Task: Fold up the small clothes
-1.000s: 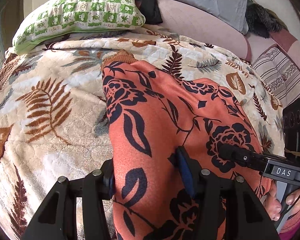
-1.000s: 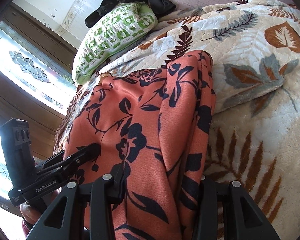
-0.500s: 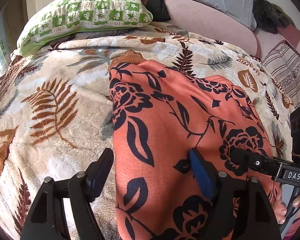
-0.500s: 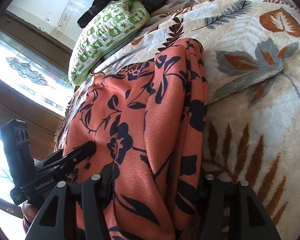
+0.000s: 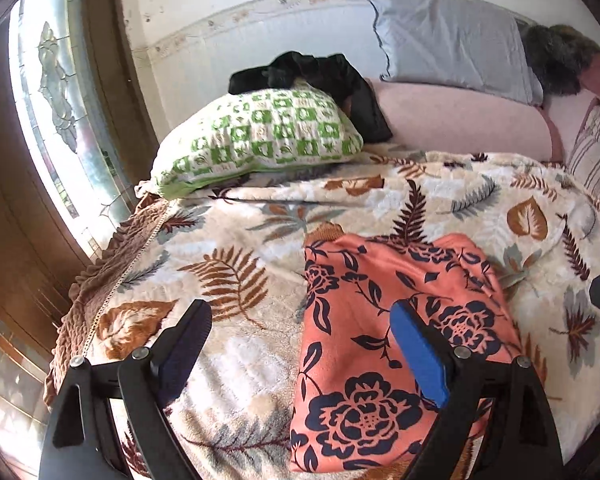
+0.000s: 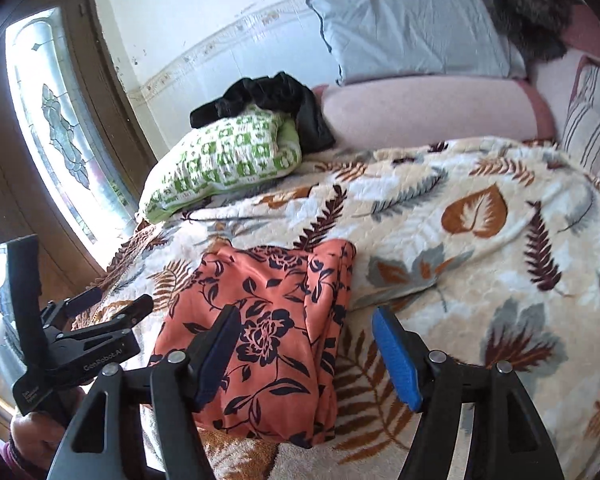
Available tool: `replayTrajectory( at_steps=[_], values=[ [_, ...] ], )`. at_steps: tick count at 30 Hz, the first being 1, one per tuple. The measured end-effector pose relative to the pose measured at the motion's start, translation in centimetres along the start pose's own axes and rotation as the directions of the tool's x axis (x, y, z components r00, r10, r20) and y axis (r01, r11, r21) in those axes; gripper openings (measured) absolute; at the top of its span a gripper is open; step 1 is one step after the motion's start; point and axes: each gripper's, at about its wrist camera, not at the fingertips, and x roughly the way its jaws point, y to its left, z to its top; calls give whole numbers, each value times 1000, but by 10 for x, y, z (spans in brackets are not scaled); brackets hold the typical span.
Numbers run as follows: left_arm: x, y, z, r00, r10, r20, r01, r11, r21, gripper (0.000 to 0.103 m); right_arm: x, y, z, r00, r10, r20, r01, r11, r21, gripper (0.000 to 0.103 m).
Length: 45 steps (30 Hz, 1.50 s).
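Note:
An orange garment with a dark floral print [image 5: 384, 344] lies folded into a compact rectangle on the leaf-patterned blanket [image 5: 240, 280]. It also shows in the right wrist view [image 6: 276, 332]. My left gripper [image 5: 300, 332] is open and empty, held above and back from the garment's near left edge. My right gripper [image 6: 304, 332] is open and empty, raised over the garment's right side. The left gripper [image 6: 120, 304] appears at the far left of the right wrist view.
A green-and-white pillow [image 5: 260, 136] with a black garment [image 5: 320, 76] on it lies at the bed's head. A grey pillow [image 5: 452, 40], a pink bolster [image 5: 460, 124] and a striped cushion [image 6: 592, 120] line the back. A glass door [image 5: 64, 100] stands left.
Both grippers have let go of the orange garment, opened wide and pulled back and up. The garment now lies flat and folded on the blanket.

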Motion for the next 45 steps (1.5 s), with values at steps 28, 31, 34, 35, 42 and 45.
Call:
replayTrajectory(
  at_steps=[28, 31, 34, 35, 42, 45],
  values=[
    [-186, 45, 18, 957, 114, 266, -86, 989, -116, 100, -141, 92, -3, 976, -31, 215, 63, 988, -143, 83],
    [-189, 47, 18, 959, 105, 264, -75, 990, -121, 100, -144, 96, -3, 975, -31, 221, 65, 986, -151, 83],
    [-189, 47, 17, 959, 104, 264, -73, 990, -122, 100, -146, 98, -3, 972, -34, 231, 70, 986, -152, 83],
    [-189, 47, 18, 958, 106, 266, -75, 990, -123, 100, -146, 99, -3, 972, -33, 232, 69, 986, -150, 83],
    [-194, 49, 17, 957, 98, 272, -66, 990, -124, 100, -144, 99, -3, 973, -45, 225, 73, 990, -120, 83],
    [-195, 50, 17, 958, 96, 272, -64, 990, -123, 100, -142, 102, -4, 975, -50, 218, 77, 990, -118, 83]
  ],
)
